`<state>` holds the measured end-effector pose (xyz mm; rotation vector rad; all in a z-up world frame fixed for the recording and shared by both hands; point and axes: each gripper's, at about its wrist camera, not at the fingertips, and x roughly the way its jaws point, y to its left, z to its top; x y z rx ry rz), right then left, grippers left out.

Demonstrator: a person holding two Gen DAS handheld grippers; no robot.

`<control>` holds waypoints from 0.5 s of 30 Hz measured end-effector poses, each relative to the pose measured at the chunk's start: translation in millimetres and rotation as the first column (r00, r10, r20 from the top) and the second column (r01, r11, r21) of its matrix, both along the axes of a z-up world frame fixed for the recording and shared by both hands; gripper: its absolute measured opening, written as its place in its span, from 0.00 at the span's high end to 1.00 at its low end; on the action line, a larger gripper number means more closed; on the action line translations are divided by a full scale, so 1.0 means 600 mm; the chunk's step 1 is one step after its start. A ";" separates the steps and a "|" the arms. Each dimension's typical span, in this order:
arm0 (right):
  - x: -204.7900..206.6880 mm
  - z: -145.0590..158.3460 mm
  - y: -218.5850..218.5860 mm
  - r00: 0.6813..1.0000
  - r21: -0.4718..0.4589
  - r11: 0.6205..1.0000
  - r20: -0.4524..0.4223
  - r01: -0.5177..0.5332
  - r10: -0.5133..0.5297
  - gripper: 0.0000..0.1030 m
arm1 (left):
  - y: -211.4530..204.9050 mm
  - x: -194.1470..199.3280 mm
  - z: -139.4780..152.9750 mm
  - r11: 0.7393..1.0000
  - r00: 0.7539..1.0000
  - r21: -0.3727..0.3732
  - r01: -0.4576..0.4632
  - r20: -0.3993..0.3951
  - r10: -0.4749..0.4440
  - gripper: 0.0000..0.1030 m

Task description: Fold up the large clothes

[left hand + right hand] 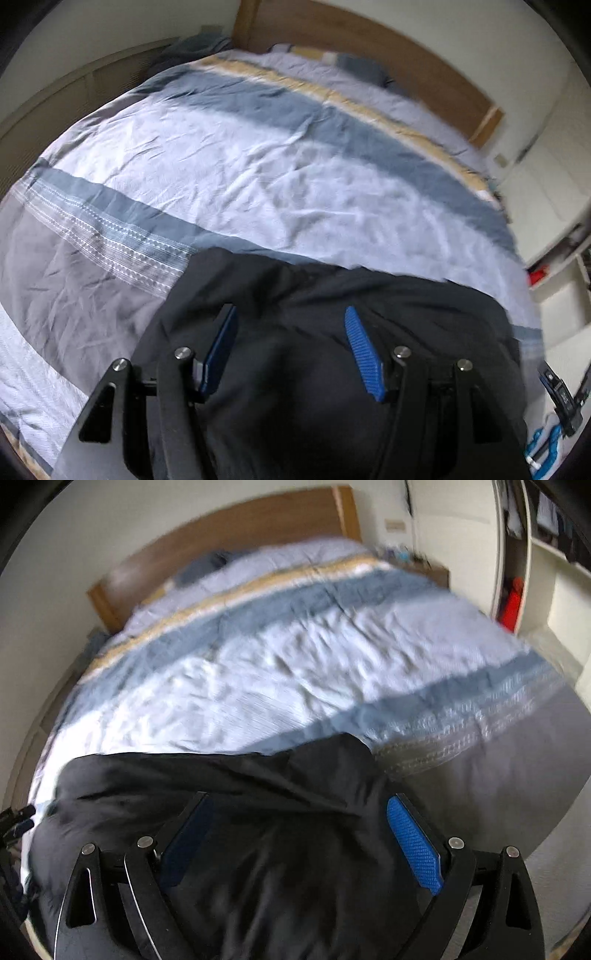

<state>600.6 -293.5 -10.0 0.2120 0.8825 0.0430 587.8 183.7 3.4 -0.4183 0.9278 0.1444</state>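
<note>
Left wrist: left gripper [291,314] hangs over a black garment [332,332] at the near edge of the bed [240,166], jaws apart, nothing pinched between the blue pads [364,354]; cloth shows in the gap but I can't tell whether the pads touch it. Garment sits on the striped duvet's grey and blue bands, far edge running roughly side to side across the frame. The other gripper's tip shows at the lower right, just past the garment's end. Right wrist: right gripper [299,808] is also spread wide over the same garment [221,775], no pinch visible (frame is motion-blurred, so contact is unclear). Far edge again runs across the view, with a raised corner at upper right. Judgement: long axis lies crosswise, along the bed's foot edge, one gripper near each end. Looks thin, soft, slightly shiny, so probably light, limp and a bit slippery; it will sag and bunch. Best hold is probably a seam, hem or corner at each end, pinched deep, keeping the edge taut between both hands.
</note>
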 end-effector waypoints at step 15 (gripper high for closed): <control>-0.069 -0.060 0.027 0.995 0.009 0.999 -0.088 -0.040 0.041 0.07 | 0.091 -0.174 -0.064 0.985 0.992 -0.117 -0.129 -0.005 0.130 0.44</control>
